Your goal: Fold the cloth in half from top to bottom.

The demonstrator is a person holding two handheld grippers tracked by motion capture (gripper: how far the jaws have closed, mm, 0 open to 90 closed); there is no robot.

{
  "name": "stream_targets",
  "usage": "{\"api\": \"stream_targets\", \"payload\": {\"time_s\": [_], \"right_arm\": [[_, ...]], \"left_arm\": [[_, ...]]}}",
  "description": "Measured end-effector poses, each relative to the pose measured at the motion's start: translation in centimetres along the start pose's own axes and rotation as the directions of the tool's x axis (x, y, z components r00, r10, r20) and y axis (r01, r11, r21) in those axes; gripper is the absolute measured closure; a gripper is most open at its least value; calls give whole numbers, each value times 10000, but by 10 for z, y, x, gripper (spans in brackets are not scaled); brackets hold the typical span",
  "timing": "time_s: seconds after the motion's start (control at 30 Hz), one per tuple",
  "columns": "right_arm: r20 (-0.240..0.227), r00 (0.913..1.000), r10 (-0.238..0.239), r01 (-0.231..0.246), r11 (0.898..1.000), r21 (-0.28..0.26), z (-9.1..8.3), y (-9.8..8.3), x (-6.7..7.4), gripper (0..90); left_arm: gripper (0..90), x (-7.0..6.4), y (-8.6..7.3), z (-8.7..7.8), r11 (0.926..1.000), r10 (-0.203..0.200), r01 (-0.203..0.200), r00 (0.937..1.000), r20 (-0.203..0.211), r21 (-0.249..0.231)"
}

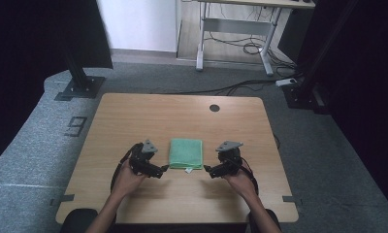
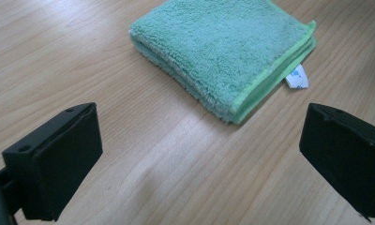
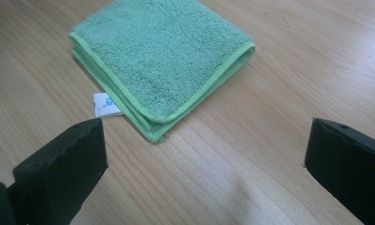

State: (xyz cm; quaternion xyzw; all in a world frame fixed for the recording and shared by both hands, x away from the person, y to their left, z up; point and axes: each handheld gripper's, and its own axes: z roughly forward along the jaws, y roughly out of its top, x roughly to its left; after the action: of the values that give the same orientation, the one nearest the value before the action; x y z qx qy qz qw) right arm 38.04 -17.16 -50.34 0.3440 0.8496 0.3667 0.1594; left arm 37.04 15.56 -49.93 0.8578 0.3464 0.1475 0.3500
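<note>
My left claw (image 1: 164,168) and right claw (image 1: 207,169) gape empty, flanking the folded green cloth (image 1: 186,153): soft, light, floppy; I'd pinch its near stitched corners.

Mint-green cloth (image 2: 223,47), fluffy, with a brighter lime-green edging. Its white tag (image 2: 297,77) carries blue print. The table (image 1: 182,116) is pale wood grain with one dark round hole.
</note>
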Motion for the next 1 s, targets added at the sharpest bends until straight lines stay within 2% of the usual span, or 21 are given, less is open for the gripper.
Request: {"api": "stream_targets", "payload": {"time_s": [0.3, 0.5, 0.9, 1.0], "right_arm": [[136, 9998, -159, 160, 9998, -115, -15, -7, 0, 0], [200, 9997, -136, 138, 9998, -116, -22, -15, -1, 0], [200, 9986, 480, -479, 9988, -59, -26, -40, -7, 0], [222, 9976, 659, -659, 9978, 3, -24, -48, -9, 0]], "left_arm": [[0, 3, -17, -16, 10000, 9, -11, 9996, -284, -72], [0, 6, -31, -22, 9999, -126, 123, 9986, -505, -70], [0, 13, -63, -27, 9983, -584, 589, 9952, -788, 45], [0, 13, -68, -24, 9984, -544, 554, 9952, -811, 112]]}}
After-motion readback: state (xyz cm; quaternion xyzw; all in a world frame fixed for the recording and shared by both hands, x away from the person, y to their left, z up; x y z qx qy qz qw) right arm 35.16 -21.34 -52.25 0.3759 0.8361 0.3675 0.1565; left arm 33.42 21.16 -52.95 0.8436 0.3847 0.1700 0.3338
